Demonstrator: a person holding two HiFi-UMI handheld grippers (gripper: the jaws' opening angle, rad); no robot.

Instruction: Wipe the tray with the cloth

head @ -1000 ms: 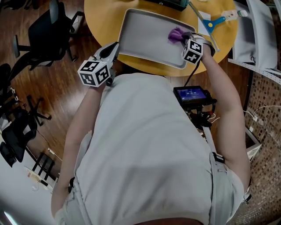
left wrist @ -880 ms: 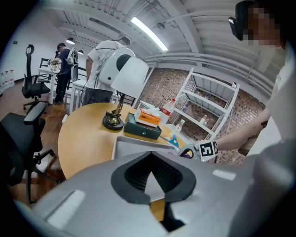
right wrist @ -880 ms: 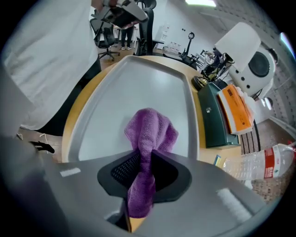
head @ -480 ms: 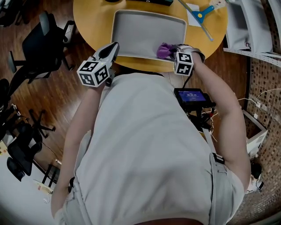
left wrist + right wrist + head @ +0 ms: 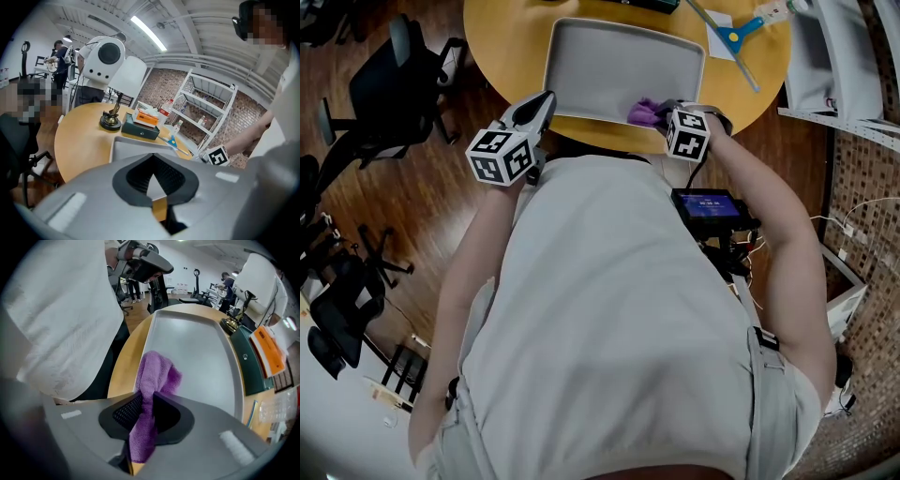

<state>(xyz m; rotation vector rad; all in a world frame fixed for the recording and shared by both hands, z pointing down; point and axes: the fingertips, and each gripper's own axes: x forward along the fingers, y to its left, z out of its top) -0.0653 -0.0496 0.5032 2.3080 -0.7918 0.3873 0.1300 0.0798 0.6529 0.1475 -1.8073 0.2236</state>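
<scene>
A grey tray (image 5: 619,61) lies on the round yellow table (image 5: 497,37). The purple cloth (image 5: 644,112) rests on the tray's near rim, right of the middle. My right gripper (image 5: 662,115) is shut on it. In the right gripper view the cloth (image 5: 157,376) runs up between the pads and bunches on the tray (image 5: 197,348) close to its near edge. My left gripper (image 5: 543,99) hovers at the table's near edge, just left of the tray, shut and holding nothing (image 5: 152,185). The tray (image 5: 133,147) lies just beyond its jaws.
A brass-based lamp (image 5: 111,121) and a dark green box (image 5: 140,130) stand past the tray. A blue scraper (image 5: 733,37) lies at the back right. Office chairs (image 5: 403,84) stand on the wooden floor to the left, white shelving (image 5: 825,66) to the right.
The right gripper has drawn the cloth from the tray's right side toward me and leftward, down to the near rim. The left gripper has stayed where it was.
</scene>
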